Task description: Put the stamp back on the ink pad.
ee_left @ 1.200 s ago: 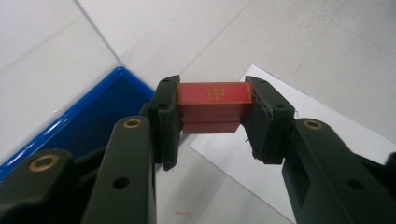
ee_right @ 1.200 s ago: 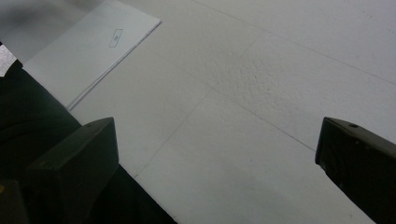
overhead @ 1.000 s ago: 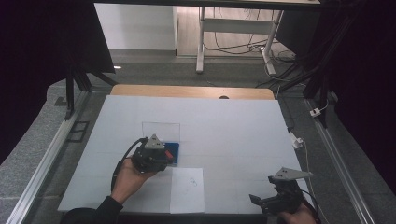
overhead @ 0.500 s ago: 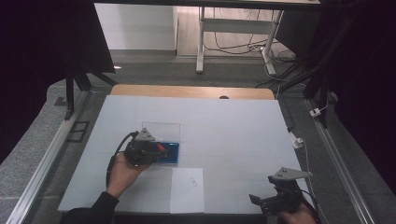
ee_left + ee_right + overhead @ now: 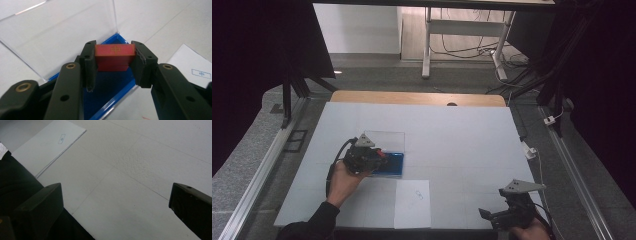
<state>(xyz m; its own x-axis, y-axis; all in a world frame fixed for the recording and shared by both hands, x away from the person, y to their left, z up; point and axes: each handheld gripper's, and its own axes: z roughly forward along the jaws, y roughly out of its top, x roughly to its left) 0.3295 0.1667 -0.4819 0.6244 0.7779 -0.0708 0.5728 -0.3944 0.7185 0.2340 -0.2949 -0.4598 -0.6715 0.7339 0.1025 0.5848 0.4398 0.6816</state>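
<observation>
Moved: my left tool [image 5: 379, 154] has carried the red block from the bench's near side, over the paper sheet's upper corner, up and leftward to the blue box; my right tool has stayed where it was.
Bench [image 5: 462, 135]: white, marked off by thin seams into large panels, with a wooden strip along its far edge.
Paper sheet [image 5: 413, 204]: white, lying flat at the near middle of the bench, just below the box; it bears a small outlined rectangle with a mark inside, too small for me to read.
Blue box [image 5: 117, 82]: a shallow blue tray with its clear lid [image 5: 62, 35] standing open behind it, left of the bench's middle.
Red block [image 5: 114, 57]: clamped between my left tool's pads, directly over the tray; a small gold emblem is stamped on its top face, which I cannot read as letters.
Left tool: jaws closed onto the block's two ends.
Right tool [image 5: 496, 216]: jaws standing wide apart over bare bench at the near right corner.
</observation>
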